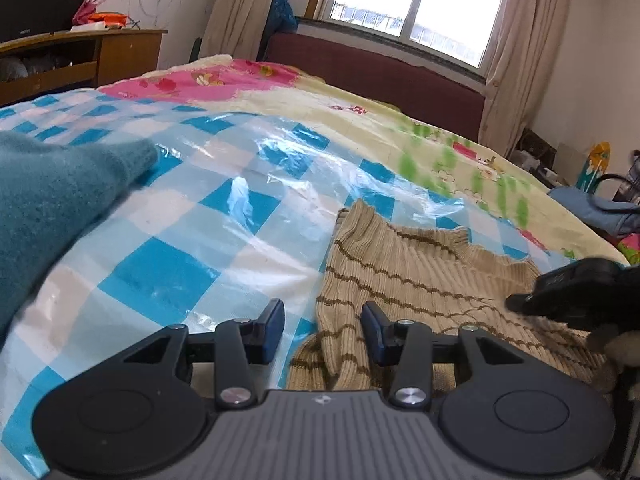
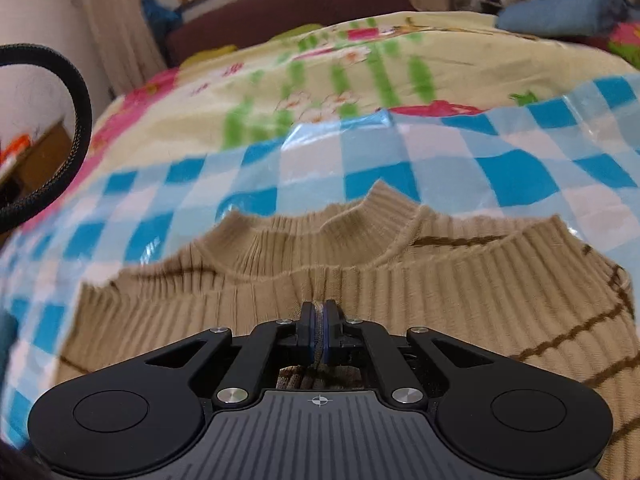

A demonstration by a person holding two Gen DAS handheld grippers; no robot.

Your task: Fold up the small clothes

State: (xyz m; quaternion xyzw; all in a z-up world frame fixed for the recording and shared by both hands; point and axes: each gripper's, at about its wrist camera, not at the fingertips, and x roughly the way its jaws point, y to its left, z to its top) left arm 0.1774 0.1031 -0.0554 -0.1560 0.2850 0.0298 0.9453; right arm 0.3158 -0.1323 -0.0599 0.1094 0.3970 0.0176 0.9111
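A beige ribbed sweater (image 2: 400, 280) with thin brown stripes lies on a blue-and-white checked plastic sheet (image 2: 500, 168) on the bed, its collar toward the far side. My right gripper (image 2: 319, 320) is shut on a pinch of its knit just below the collar. In the left wrist view the sweater (image 1: 408, 272) lies lower right. My left gripper (image 1: 324, 330) stands open over its left edge, with a fold of knit between the blue pads but not pressed. My right gripper (image 1: 520, 302) shows at the right, down on the cloth.
A teal knit garment (image 1: 48, 208) lies on the sheet at the left. Beyond the sheet (image 1: 180, 208) is a flowered quilt (image 1: 400, 128), then a maroon headboard (image 1: 380, 72) under a window. A blue bag (image 1: 588, 208) sits off the bed's right side. A black cable (image 2: 76, 120) loops at the left.
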